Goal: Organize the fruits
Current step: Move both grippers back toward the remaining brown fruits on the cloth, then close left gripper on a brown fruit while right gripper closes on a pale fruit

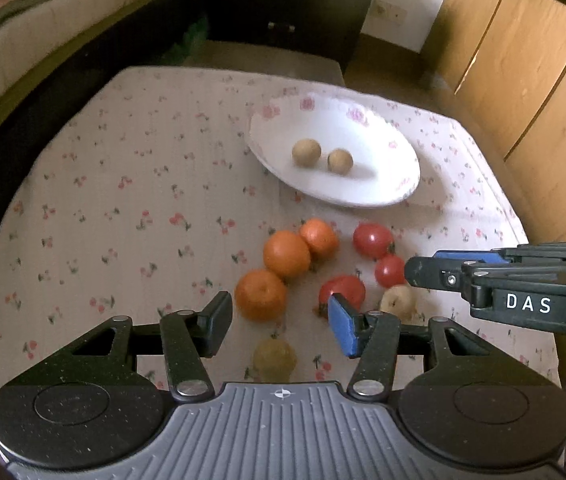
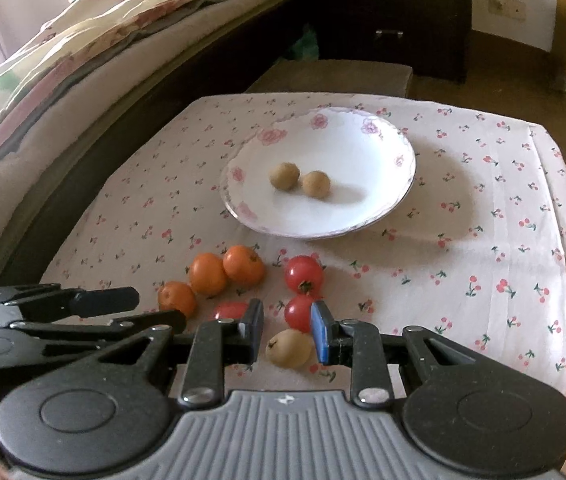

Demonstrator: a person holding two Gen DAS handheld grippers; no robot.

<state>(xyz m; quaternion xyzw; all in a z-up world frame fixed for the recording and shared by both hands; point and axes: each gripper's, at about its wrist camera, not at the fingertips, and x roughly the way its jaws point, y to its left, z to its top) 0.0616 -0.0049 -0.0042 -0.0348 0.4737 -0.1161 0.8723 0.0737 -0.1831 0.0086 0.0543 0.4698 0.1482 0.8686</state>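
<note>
A: Fruit count?
B: I log two brown fruits (image 2: 299, 181) in the white plate (image 2: 379, 208), twelve o'clock; three oranges (image 1: 286, 254) and three tomatoes (image 1: 373, 240) on the cloth (image 1: 123, 200).
A: Grippers?
B: My left gripper (image 1: 281, 326) stands open, empty; my right gripper (image 2: 287, 334) is clamped on a pale fruit (image 2: 289, 348)

We see two tan round fruits (image 2: 299, 182) in a white flowered plate (image 2: 363, 220); oranges (image 2: 208, 279), tomatoes (image 2: 304, 274) and pale fruits (image 2: 287, 348) lie near it.
</note>
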